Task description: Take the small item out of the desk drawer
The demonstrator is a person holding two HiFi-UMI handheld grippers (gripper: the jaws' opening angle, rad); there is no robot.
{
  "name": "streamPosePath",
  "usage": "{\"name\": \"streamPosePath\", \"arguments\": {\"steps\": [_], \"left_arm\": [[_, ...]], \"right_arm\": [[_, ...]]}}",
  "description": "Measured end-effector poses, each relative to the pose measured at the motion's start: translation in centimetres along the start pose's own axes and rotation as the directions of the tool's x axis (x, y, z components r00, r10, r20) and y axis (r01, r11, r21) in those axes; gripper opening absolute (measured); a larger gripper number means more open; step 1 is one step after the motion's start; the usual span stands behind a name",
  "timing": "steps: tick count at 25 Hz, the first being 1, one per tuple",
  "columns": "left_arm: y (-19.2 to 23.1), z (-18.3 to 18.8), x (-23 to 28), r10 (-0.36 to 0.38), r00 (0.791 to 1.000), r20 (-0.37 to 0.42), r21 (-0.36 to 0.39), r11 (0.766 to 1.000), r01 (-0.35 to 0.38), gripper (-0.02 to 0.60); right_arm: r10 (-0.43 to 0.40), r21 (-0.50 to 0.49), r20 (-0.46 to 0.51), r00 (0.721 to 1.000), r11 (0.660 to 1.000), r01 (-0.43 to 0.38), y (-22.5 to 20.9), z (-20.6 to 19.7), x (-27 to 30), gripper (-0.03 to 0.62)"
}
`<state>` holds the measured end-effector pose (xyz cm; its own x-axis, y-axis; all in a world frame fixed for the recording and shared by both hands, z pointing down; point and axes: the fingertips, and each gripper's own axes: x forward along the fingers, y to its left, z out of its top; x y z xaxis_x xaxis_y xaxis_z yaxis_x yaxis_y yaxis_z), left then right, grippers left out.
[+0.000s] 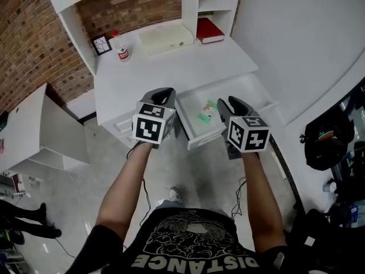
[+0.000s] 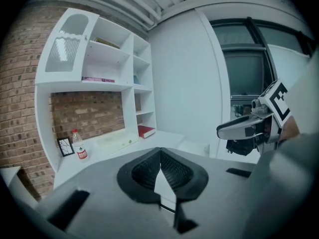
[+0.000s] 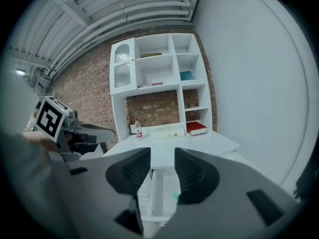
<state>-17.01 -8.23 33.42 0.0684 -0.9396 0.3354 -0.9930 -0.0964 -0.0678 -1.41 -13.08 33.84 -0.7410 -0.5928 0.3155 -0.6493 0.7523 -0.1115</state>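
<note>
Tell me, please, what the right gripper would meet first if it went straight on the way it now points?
Most likely the open drawer: its white floor shows between the parted jaws of the right gripper, with the small green item just right of that line. Depth is hard to judge.

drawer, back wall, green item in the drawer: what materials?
Drawer: likely painted or laminated board; smooth matte white, flat panels, crisp edges.
Back wall: exposed brick; rough reddish blocks with pale mortar lines.
Green item: looks like a small printed packet, paper or plastic film; too small to tell which.
</note>
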Motion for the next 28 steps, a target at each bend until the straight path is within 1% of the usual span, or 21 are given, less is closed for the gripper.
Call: {"name": "streamPosePath", "arguments": {"steps": [3, 7, 9, 14, 20, 28], "left_arm": [[1.2, 0.1, 1.0, -0.031, 1.000, 0.004, 0.004, 1.000, 0.031, 0.006], [1.9, 0.0, 2.4, -0.074, 0.997, -0.005, 0.026, 0.997, 0.074, 0.006], [2.3, -0.1, 3.1, -0.088, 0.996, -0.007, 0.026, 0.996, 0.088, 0.006], [2.3, -0.1, 5.5, -0.124, 0.992, -0.006, 0.032, 0.992, 0.124, 0.006], [1.7, 0.2, 9.6, -0.155, 0.988, -0.018, 0.042, 0.987, 0.155, 0.006], [1.7, 2.4, 17.1, -0.177, 0.984, -0.012, 0.064, 0.982, 0.178, 0.006]], "right_arm": [[-0.027, 0.011, -0.010, 1.000, 1.000, 0.027, 0.2, 0.0, 1.2, 0.164], [-0.062, 0.033, -0.007, 0.998, 0.998, 0.062, 0.0, 0.0, 2.2, 0.192], [-0.073, 0.045, -0.005, 0.997, 0.996, 0.073, -0.1, 0.0, 2.8, 0.213], [-0.100, 0.071, -0.005, 0.995, 0.992, 0.100, -1.5, -0.1, 4.1, 0.247], [-0.123, 0.095, -0.004, 0.992, 0.988, 0.123, -4.4, -0.1, 5.6, 0.290], [-0.148, 0.108, -0.006, 0.989, 0.983, 0.147, -10.0, 1.0, 9.8, 0.324]]}}
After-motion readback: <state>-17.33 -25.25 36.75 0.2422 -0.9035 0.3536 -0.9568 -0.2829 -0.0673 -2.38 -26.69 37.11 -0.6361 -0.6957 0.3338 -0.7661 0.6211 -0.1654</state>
